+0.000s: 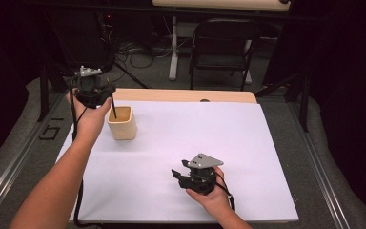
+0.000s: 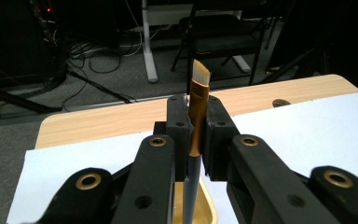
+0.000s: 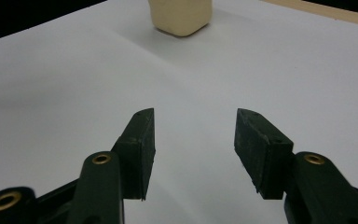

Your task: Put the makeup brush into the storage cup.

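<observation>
A cream square cup (image 1: 122, 122) stands on the white sheet (image 1: 181, 143) at the left. My left gripper (image 1: 106, 98) hovers just above and left of the cup, shut on a paintbrush (image 2: 196, 116) with a gold ferrule and pale bristles. The brush's dark handle (image 1: 114, 109) points down into the cup. In the left gripper view the cup's rim (image 2: 207, 205) shows below the jaws. My right gripper (image 1: 177, 174) rests low over the sheet near the front, open, with nothing between its jaws. In the right gripper view (image 3: 193, 140) the cup (image 3: 181, 16) stands far ahead.
The sheet lies on a wooden table (image 1: 181, 95) with a round hole (image 1: 204, 100) at its back edge. A black folding chair (image 1: 221, 47) and a white desk leg (image 1: 173, 47) stand behind, with cables on the floor.
</observation>
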The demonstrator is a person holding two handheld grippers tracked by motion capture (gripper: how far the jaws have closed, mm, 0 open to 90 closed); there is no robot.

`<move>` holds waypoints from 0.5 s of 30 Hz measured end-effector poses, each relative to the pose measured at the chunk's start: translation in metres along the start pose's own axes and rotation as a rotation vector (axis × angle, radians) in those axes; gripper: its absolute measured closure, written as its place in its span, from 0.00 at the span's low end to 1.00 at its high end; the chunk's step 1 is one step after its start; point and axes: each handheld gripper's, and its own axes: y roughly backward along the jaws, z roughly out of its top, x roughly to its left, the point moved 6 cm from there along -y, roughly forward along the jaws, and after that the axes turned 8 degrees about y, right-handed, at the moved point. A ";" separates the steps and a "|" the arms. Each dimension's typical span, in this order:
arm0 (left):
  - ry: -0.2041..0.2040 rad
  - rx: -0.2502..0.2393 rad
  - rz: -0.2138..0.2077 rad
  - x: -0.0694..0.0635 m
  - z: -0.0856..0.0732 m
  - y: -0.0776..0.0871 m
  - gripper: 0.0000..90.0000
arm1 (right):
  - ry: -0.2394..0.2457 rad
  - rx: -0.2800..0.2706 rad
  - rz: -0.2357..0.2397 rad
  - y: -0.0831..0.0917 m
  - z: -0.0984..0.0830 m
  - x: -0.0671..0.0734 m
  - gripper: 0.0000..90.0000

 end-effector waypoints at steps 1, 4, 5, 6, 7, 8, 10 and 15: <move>0.001 0.002 0.002 0.000 0.000 0.000 0.93 | 0.001 -0.001 -0.002 0.000 0.000 0.000 0.54; 0.000 0.003 0.009 0.000 0.001 -0.002 0.93 | 0.003 -0.003 -0.005 0.002 0.001 0.000 0.54; 0.000 0.004 0.012 0.000 0.001 -0.002 0.93 | 0.002 -0.004 -0.006 0.002 0.001 -0.001 0.54; 0.002 0.003 0.014 0.000 0.002 -0.003 0.93 | 0.001 -0.010 -0.006 0.002 0.002 -0.001 0.54; 0.002 0.003 0.014 0.000 0.002 -0.003 0.93 | 0.001 -0.010 -0.006 0.002 0.002 -0.001 0.54; 0.002 0.007 0.018 0.000 0.002 -0.003 0.93 | 0.002 -0.013 -0.008 0.003 0.002 -0.002 0.54; 0.002 0.009 0.020 0.000 0.002 -0.006 0.93 | 0.000 -0.010 -0.010 0.005 0.002 -0.003 0.54; 0.005 0.015 0.021 0.000 0.001 -0.012 0.93 | -0.002 -0.015 -0.012 0.005 0.002 -0.004 0.54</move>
